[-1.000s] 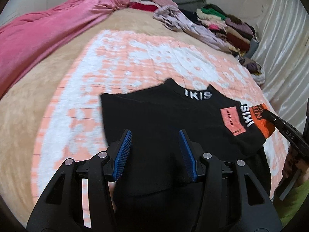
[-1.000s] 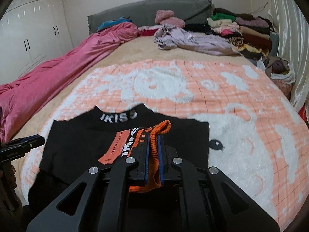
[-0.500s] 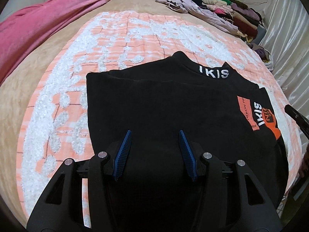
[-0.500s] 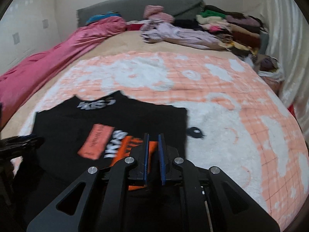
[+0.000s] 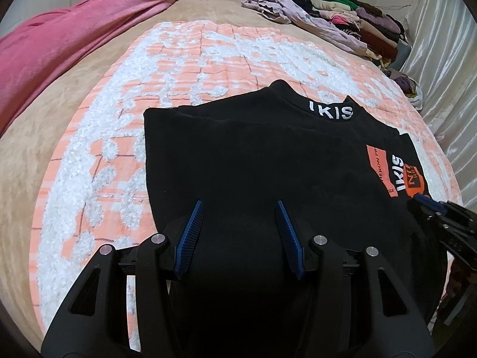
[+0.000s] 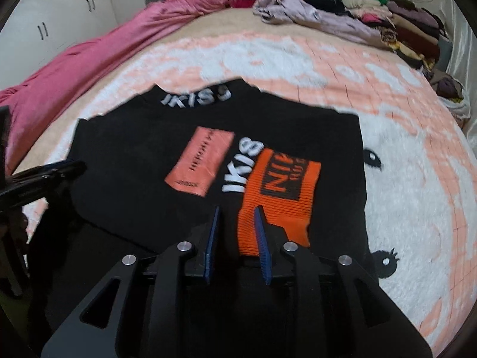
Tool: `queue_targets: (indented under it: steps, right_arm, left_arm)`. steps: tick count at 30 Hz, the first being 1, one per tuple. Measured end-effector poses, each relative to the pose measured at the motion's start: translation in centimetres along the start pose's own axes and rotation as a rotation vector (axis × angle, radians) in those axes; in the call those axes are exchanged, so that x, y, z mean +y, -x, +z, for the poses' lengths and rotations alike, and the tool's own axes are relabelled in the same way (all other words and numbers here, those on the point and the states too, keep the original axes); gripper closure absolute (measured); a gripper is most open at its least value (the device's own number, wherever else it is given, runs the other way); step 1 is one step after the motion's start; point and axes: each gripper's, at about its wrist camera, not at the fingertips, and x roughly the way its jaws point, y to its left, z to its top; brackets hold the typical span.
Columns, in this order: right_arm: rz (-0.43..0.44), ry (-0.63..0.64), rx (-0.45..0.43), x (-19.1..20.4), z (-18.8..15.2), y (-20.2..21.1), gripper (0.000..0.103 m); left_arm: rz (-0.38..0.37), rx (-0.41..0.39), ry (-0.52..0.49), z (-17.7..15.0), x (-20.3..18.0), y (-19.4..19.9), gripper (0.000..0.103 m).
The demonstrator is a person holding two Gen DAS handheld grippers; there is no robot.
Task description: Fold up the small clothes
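A black sweater (image 5: pixel 253 155) with white "IKIS" lettering on its collar lies flat on the peach and white blanket (image 5: pixel 193 59). One sleeve is folded across the sweater's body (image 6: pixel 125 161), and its orange cuff (image 6: pixel 280 197) rests flat beside a salmon patch. My right gripper (image 6: pixel 237 210) hovers at the near end of that cuff. Its jaws are opening, and the cuff's left edge lies loose between them. My left gripper (image 5: pixel 238 205) stands open over the sweater's near part, with only flat black cloth below it. Each gripper shows at the edge of the other's view: the right gripper (image 5: pixel 423 200) and the left gripper (image 6: pixel 68 167).
A pink quilt (image 5: pixel 74 38) runs along the bed's left side. Stacked and loose clothes (image 5: pixel 357 21) fill the far right corner by the grey headboard. A pale curtain (image 5: pixel 441 59) hangs at the right, and white wardrobe doors (image 6: pixel 59 15) stand at the far left.
My right gripper came down with the orange cuff and parted its jaws; the cuff now lies flat on the sweater. The left gripper sank closer to the cloth, still open.
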Motion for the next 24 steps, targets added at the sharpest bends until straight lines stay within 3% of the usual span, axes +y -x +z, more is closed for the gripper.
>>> queue_targets:
  steps: [7, 15, 24]
  right_arm:
    - [-0.001, -0.011, -0.005, -0.1, -0.1, -0.2, 0.078]
    - [0.018, -0.003, -0.040, 0.4, 0.2, 1.3, 0.068]
    - [0.036, 0.003, -0.088, 1.3, 0.7, 3.3, 0.054]
  left_arm:
    - [0.009, -0.010, 0.000, -0.2, 0.0, 0.4, 0.060]
    - [0.015, -0.027, 0.001, -0.3, 0.0, 1.6, 0.059]
    - [0.025, -0.057, -0.001, -0.5, -0.2, 3.6, 0.046]
